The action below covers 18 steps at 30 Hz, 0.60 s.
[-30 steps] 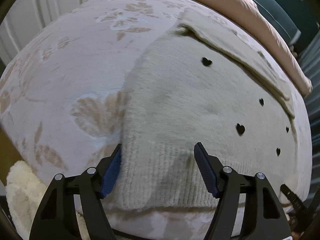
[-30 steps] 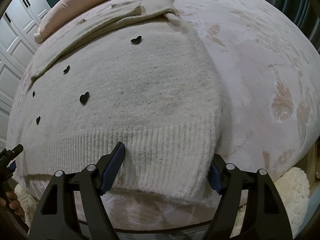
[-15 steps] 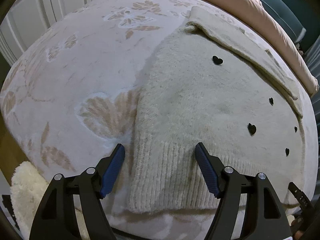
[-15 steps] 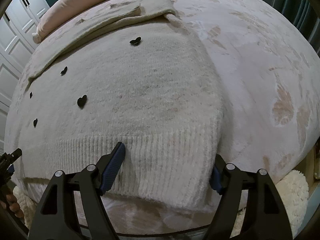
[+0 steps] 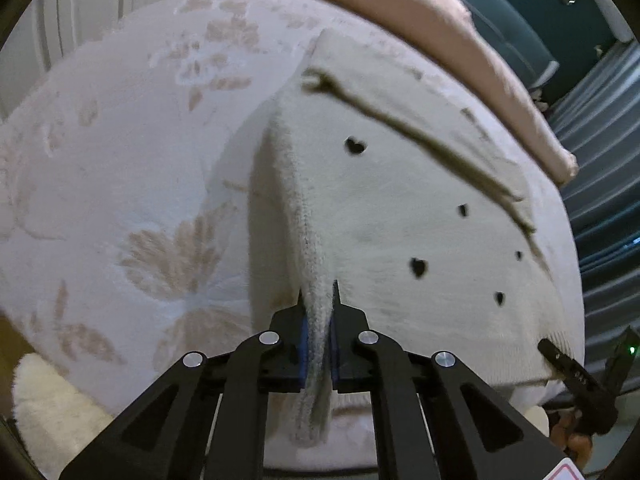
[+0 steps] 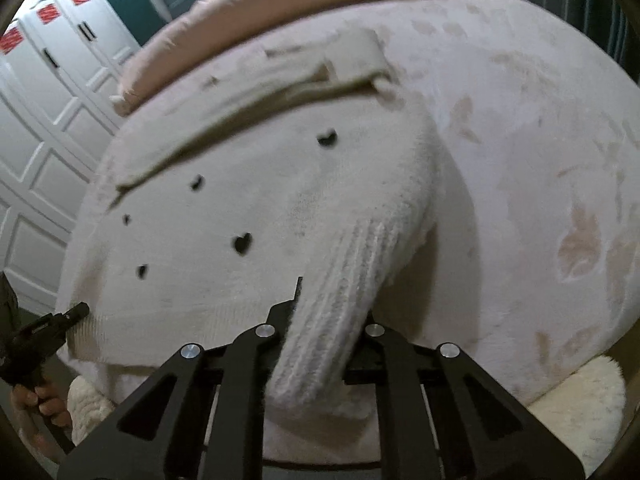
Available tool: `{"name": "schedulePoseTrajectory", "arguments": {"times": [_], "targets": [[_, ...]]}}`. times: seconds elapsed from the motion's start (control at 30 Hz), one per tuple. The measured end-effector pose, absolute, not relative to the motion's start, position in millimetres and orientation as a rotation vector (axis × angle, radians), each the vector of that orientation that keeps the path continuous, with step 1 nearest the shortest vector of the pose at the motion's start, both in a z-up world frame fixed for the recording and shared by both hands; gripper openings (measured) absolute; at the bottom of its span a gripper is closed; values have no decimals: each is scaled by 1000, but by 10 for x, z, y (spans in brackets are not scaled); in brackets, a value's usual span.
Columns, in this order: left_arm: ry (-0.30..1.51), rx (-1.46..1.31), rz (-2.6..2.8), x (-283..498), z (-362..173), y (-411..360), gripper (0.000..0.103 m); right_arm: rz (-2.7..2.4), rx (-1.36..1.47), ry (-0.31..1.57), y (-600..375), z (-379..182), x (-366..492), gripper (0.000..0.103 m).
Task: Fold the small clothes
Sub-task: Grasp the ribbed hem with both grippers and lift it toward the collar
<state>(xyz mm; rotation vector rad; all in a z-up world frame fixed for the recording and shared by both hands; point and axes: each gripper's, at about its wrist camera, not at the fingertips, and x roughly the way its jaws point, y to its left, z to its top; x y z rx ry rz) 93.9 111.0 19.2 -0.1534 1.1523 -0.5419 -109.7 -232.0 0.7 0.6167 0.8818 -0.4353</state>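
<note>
A cream knitted sweater [image 5: 400,208] with small black hearts lies spread on a pale floral blanket [image 5: 120,160]; it also shows in the right wrist view [image 6: 240,200]. My left gripper [image 5: 318,312] is shut on the sweater's ribbed hem at its left corner and lifts it into a ridge. My right gripper [image 6: 328,320] is shut on the ribbed hem at the right corner, which hangs over the jaws. A sleeve [image 6: 280,84] lies folded across the top. Each gripper shows in the other's view, the right one [image 5: 568,364] and the left one [image 6: 60,320], both at the hem.
A pink pillow or duvet roll [image 5: 440,28] runs along the far side of the bed. White panelled doors [image 6: 48,120] stand at the left. A fluffy white rug [image 6: 580,400] lies below the bed edge. Dark curtains [image 5: 600,200] hang at the right.
Both grippers have closed on the sweater's hem corners and raised them; before, both were open around the hem. The views are motion-blurred now.
</note>
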Motion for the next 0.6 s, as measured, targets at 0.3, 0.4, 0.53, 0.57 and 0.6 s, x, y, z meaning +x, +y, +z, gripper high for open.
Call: {"name": "schedulePoseTrajectory", "arguments": {"times": [0.3,0.4,0.53,0.57,0.6], "targets": [[1191,-48,-612,109,492,1534,4,-383,526,970,-2101,215,-1918,9],[1285,19,-630,-334,387,1733,4,-320,489,1108,-1850,66,-2295,9],[1378,56,-618,-795,368,1955,4,-230,499,1249,-1551,-3,-2753,9],[1378,51,-614,-836,416,1973,4,-213,508,1253,-1518,39,-2806,10],[1358,38,-615,-834,519,1969,4,-207,509,1241,-1524,101,-2810,10]]}}
